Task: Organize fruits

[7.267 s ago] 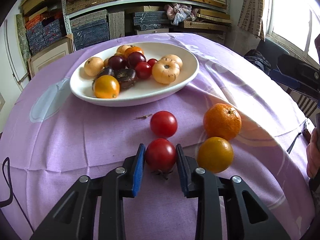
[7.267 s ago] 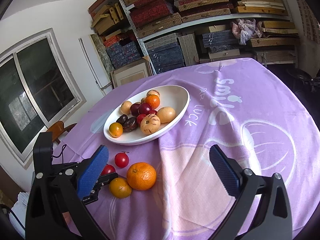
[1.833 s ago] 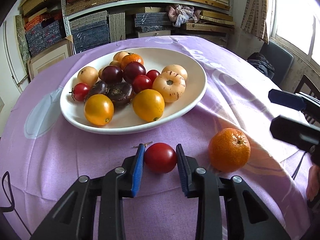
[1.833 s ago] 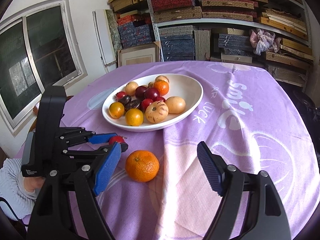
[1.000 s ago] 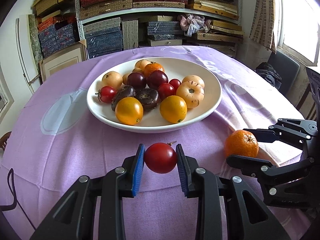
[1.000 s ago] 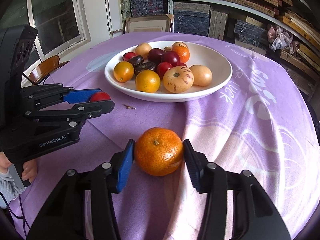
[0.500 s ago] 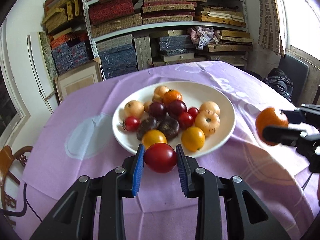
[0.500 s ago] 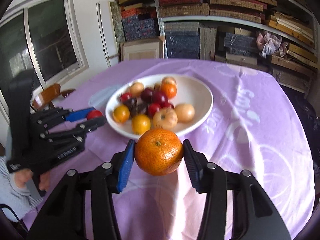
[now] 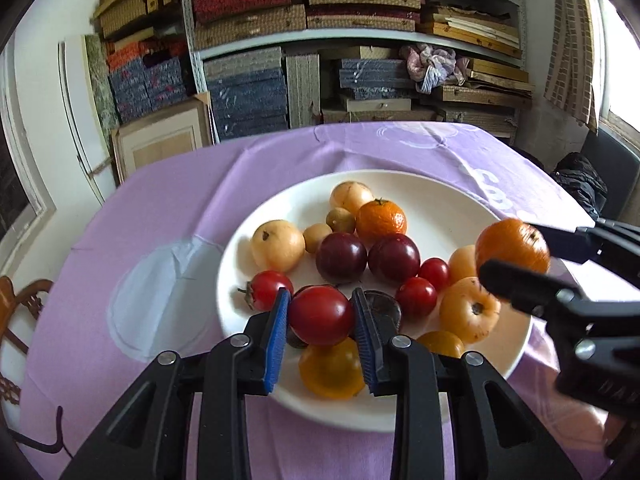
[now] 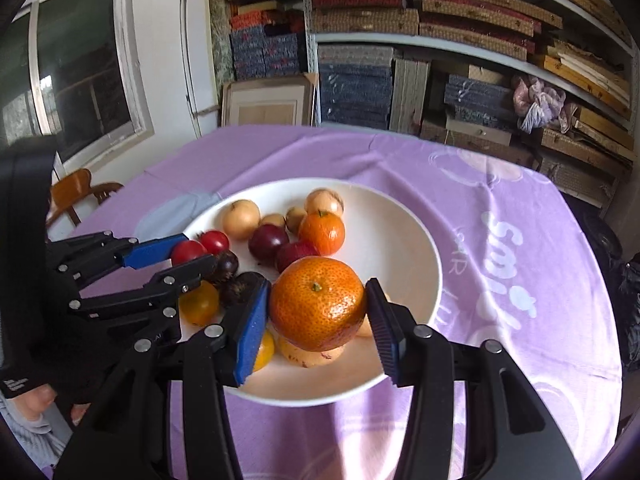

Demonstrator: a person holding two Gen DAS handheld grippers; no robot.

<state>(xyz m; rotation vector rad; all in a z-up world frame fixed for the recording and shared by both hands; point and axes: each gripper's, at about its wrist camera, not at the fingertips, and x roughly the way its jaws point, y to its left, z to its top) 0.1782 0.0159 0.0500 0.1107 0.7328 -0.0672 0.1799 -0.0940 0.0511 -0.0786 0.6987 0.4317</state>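
A: How far along is the fruit sorting?

B: Nearly there, I'd judge. The plate (image 9: 472,204) holds a heap of fruit, and the purple cloth (image 9: 168,216) around the plate shows no loose fruit in either view.

A: What is left?

B: Two pieces, both in the air over the plate. The left gripper (image 9: 322,322) is clamped on a tomato (image 9: 321,315) above the plate's near-left part. The right gripper (image 10: 318,312) is clamped on a tangerine (image 10: 318,304) above the plate's near-right part.

A: Are the jaws really pressing?

B: Yes, the blue pads touch both sides of each fruit, and neither fruit rests on anything.

A: Is there room?

B: The far-right part of the plate is bare. The near side is crowded with yellow and dark fruits, so a dropped piece could roll off the others.

A: So what remains?

B: Lowering, letting go of both, and pulling clear.
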